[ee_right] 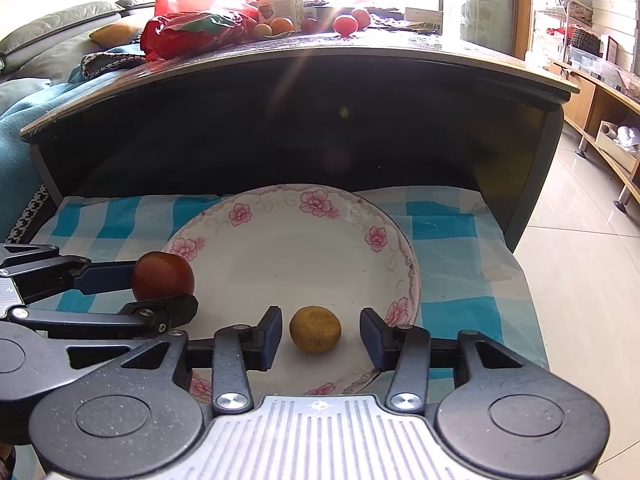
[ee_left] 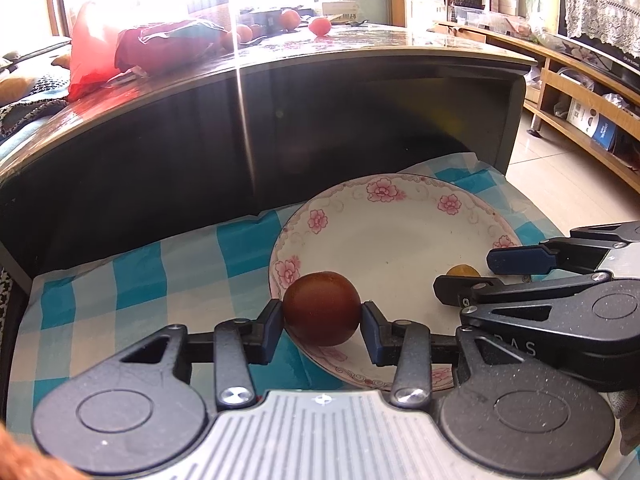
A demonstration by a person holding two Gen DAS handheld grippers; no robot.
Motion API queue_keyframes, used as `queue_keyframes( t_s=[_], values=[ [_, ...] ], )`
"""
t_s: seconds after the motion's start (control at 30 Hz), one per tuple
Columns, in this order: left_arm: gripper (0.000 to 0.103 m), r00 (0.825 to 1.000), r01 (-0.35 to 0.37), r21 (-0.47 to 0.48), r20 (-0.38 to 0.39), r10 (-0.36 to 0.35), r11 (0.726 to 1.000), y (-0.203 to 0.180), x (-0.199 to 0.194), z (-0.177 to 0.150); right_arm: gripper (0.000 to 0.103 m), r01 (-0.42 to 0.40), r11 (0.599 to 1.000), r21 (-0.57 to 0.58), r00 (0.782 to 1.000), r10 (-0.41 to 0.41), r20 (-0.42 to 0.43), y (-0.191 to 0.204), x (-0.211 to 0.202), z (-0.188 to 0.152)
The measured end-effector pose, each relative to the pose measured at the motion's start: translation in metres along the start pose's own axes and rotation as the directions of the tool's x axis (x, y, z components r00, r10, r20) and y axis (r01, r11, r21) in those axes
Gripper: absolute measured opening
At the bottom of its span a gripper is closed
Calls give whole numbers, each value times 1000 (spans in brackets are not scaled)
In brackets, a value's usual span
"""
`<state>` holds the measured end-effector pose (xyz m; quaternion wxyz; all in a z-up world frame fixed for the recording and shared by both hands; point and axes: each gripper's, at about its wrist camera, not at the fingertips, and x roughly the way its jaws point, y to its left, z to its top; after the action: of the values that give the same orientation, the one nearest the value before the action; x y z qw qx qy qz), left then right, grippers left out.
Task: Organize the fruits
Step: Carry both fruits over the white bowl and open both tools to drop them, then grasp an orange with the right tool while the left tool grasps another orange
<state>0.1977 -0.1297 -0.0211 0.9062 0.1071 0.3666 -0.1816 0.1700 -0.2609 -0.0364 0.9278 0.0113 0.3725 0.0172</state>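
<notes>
1. Placing fruit onto the floral plate (ee_right: 400, 240), which sits on the blue-checked cloth (ee_right: 460, 232) under the dark table (ee_right: 320, 60).
2. Left gripper (ee_left: 322, 318): pinching the dark red fruit (ee_left: 322, 309), both pads touching its sides, held over the plate's near-left rim.
3. Right gripper (ee_right: 320, 334): spread, clear gaps on both sides of the small yellow fruit (ee_right: 315, 329), which looks to be resting on the plate's near part. Judged as released.
4. Next for the right: back straight out along the finger line, no sideways drift, or a pad clips the yellow fruit and rolls it.
5. Next for the left: carry the red fruit further in over the plate's flat centre before lowering. Setting it on the sloped rim risks a roll onto the cloth.
6. Lower until it rests, then open slowly and evenly; round fruit rolls off with any push.
7. Keep the two fruits apart enough that the left fingers don't knock the yellow one.
8. More fruits (ee_right: 348, 24) and a red bag (ee_right: 192, 32) on the tabletop behind; likely remaining work.
</notes>
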Motion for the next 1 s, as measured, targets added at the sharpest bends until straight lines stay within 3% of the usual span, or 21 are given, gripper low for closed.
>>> queue_keyframes(
  t_s=[0.53,1.0],
  values=[
    [50,1000,-16,9,25,16,1000,0,-14,2,52,22,1000,-5,999,-21,27,-3,-10,4],
    [51,998,-25,-11,62,26,1000,13,-53,-1,60,33,998,-46,997,-30,68,15,-39,10]
  ],
)
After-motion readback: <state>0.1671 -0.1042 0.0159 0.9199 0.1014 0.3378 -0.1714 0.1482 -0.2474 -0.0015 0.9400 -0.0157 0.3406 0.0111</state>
